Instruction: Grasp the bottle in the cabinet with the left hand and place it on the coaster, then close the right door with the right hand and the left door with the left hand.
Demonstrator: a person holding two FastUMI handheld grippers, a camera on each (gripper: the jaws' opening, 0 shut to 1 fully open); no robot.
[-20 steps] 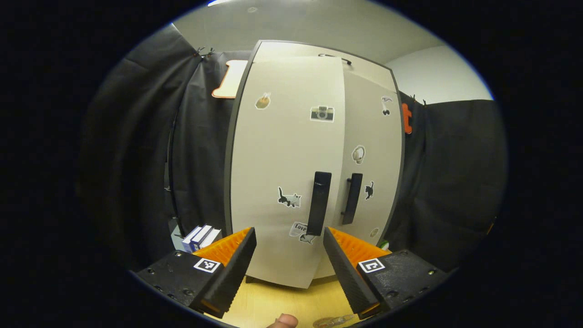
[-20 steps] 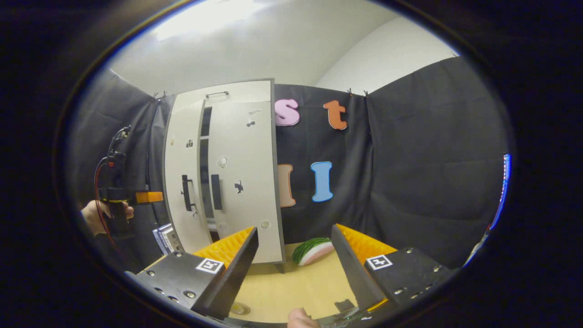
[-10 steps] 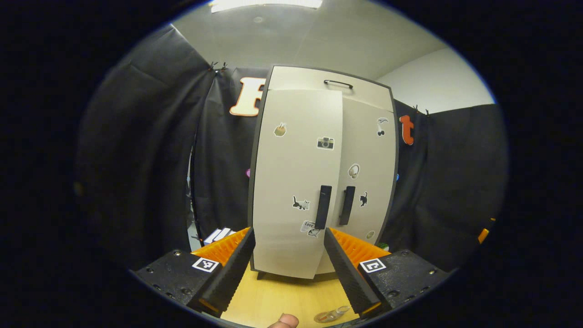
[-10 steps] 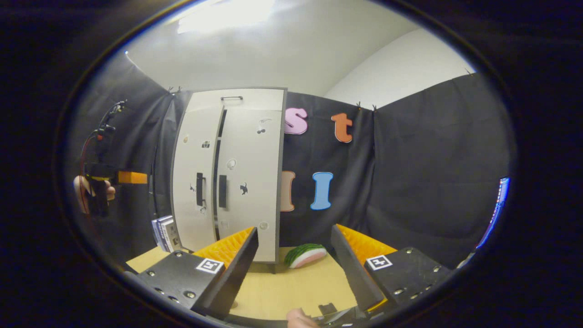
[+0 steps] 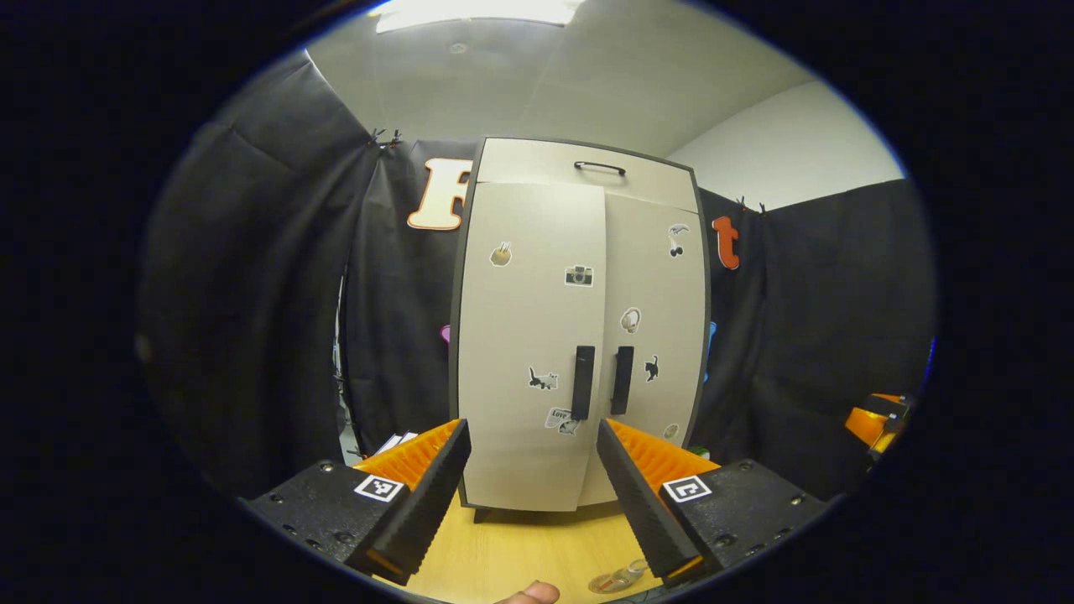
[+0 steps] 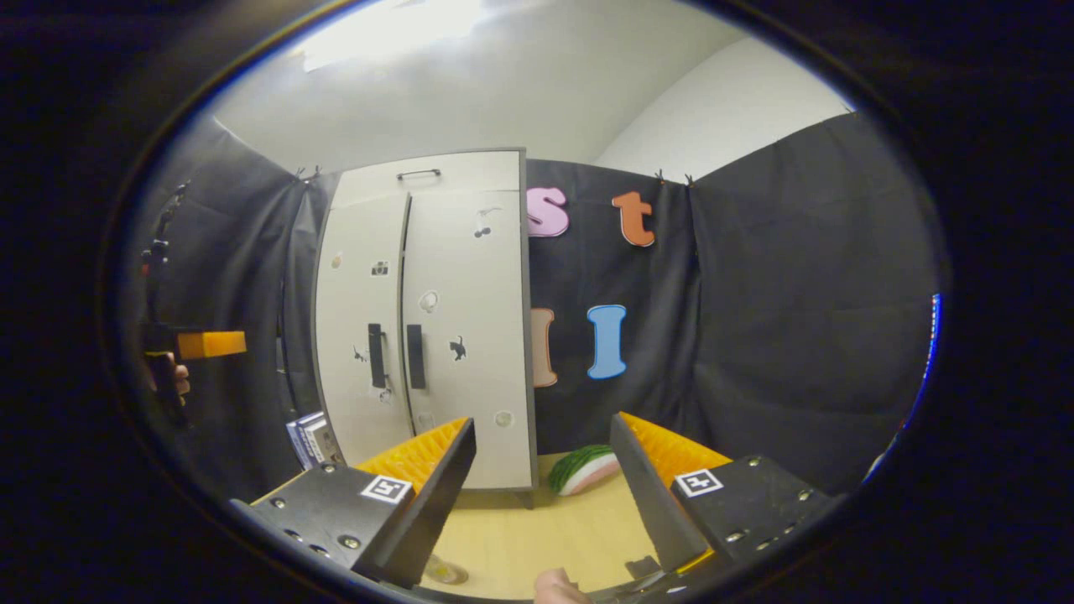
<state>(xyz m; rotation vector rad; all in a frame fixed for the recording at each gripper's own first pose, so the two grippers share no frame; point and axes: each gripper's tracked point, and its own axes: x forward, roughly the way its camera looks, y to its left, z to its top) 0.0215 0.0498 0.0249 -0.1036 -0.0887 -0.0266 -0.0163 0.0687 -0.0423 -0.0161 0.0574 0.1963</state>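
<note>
Bottle (image 5: 619, 577) — I see it low at the frame edge of the left gripper view, on the wooden table (image 5: 520, 545), just beside my left gripper's right finger. Left gripper (image 5: 529, 495): jaws spread wide, nothing held, facing the cabinet (image 5: 579, 335). Right gripper (image 6: 541, 495): also wide open and empty. Both cabinet doors look shut or nearly so, the left door (image 5: 529, 335) and the right door (image 5: 659, 327) meeting at their dark handles. Watermelon slice (image 6: 583, 468) lies on the table right of the cabinet; books (image 6: 304, 436) stand on its left.
</note>
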